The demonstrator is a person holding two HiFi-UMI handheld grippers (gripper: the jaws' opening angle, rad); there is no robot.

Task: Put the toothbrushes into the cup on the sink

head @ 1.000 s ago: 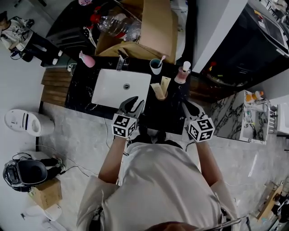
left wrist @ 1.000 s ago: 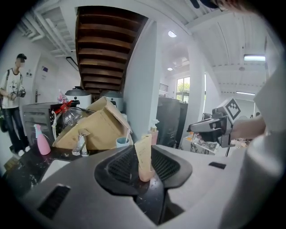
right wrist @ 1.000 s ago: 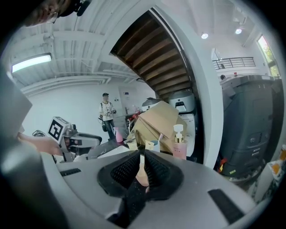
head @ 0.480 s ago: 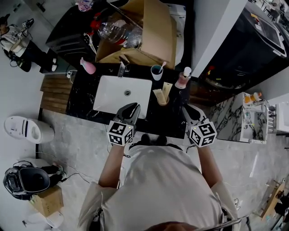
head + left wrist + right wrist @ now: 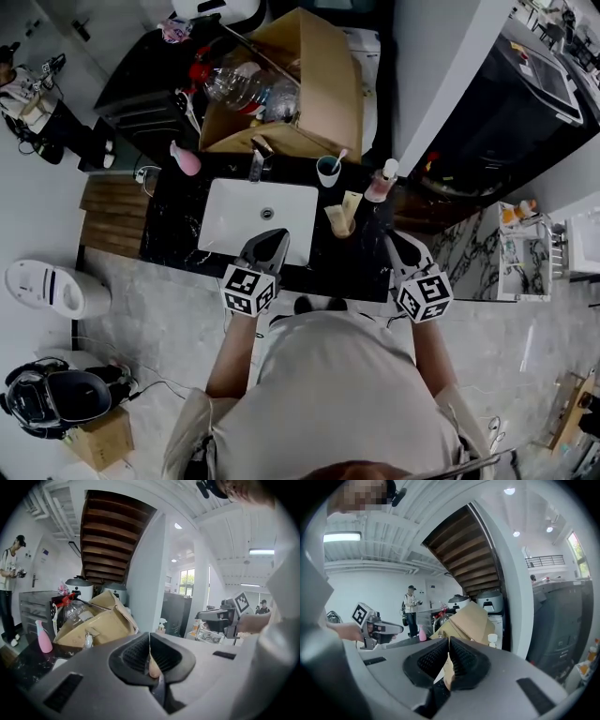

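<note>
A teal cup (image 5: 328, 171) stands on the black counter (image 5: 328, 255) behind the white sink (image 5: 234, 211), right of the faucet (image 5: 256, 159). One toothbrush (image 5: 337, 157) leans in it. A tan holder (image 5: 339, 223) with a cream tube sits nearer me. My left gripper (image 5: 275, 235) hovers over the sink's near rim; its jaws have just been closing and now meet with nothing between them, as the left gripper view (image 5: 150, 638) shows. My right gripper (image 5: 395, 241) hangs over the counter's right end; its jaws have closed too and are empty (image 5: 449, 642).
A pink bottle (image 5: 185, 159) stands left of the faucet, a pump bottle (image 5: 380, 182) right of the cup. An open cardboard box (image 5: 309, 89) with a plastic bottle (image 5: 244, 86) fills the space behind. A person (image 5: 411, 609) stands far off.
The left jaws, spread a second ago, have come together. Both grippers have risen a little at the counter's near edge, and the head view has drifted so the sink sits lower in the picture.
</note>
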